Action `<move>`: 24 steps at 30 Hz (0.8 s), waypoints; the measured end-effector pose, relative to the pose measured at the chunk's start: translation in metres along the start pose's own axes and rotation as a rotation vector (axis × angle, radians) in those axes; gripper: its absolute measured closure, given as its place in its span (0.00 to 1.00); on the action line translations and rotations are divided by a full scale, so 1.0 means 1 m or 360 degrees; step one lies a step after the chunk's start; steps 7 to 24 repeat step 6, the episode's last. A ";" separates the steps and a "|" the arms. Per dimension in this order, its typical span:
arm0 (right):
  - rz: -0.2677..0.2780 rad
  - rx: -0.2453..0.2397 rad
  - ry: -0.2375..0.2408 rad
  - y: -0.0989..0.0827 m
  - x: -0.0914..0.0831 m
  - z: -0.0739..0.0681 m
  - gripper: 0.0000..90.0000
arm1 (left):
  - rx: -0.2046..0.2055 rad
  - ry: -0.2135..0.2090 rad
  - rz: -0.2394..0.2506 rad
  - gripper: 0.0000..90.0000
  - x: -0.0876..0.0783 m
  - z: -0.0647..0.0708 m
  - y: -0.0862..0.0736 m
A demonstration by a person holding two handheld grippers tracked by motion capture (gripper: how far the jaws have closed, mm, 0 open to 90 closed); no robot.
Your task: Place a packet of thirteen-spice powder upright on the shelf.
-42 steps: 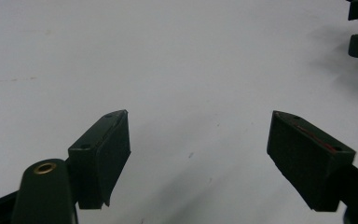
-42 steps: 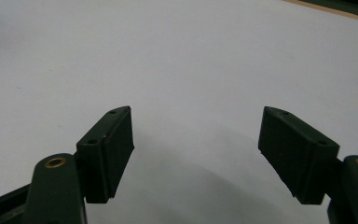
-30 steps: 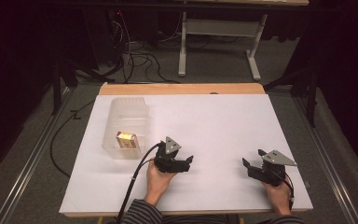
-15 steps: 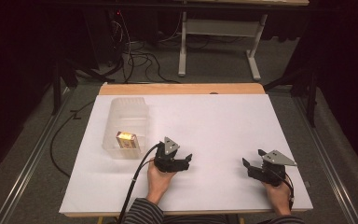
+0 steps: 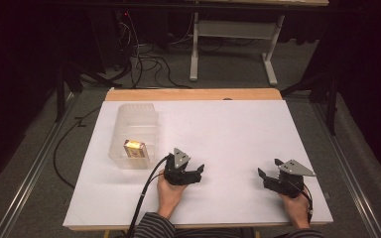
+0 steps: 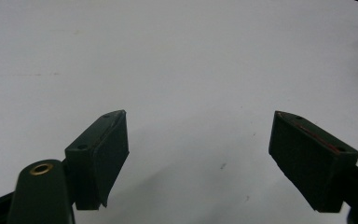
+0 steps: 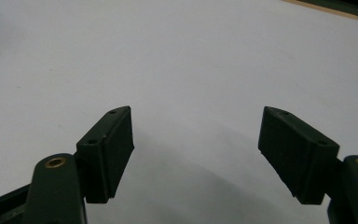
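Note:
A clear plastic bin stands on the left part of the white table top. Inside it, near its front end, lies a small yellow and brown box. My left gripper rests on the table just right of the bin's front corner, pointing right. In the left gripper view it is open, with bare white surface between the jaws. My right gripper sits near the front right of the table, pointing left. In its own view it is open and holds nothing.
A bare wooden strip runs along the table's far edge. Beyond it are a grey floor, cables and a white stand's legs. A black cable trails from the left gripper over the front edge.

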State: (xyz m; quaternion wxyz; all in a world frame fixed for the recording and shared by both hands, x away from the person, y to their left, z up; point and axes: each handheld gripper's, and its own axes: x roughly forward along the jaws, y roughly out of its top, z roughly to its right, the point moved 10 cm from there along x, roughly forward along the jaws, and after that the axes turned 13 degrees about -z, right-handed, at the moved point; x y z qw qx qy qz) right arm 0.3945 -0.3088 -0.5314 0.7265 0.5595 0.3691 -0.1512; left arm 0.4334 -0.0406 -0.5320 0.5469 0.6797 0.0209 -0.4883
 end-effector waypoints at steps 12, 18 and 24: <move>-0.0001 -0.0014 -0.0003 0.000 0.001 0.000 0.30 | 0.0038 0.0031 0.0025 0.22 -0.001 0.002 0.000; -0.0001 -0.0014 -0.0003 0.000 0.001 0.000 0.30 | 0.0038 0.0031 0.0025 0.22 -0.001 0.002 0.000; -0.0001 -0.0014 -0.0003 0.000 0.001 0.000 0.30 | 0.0038 0.0031 0.0025 0.22 -0.001 0.002 0.000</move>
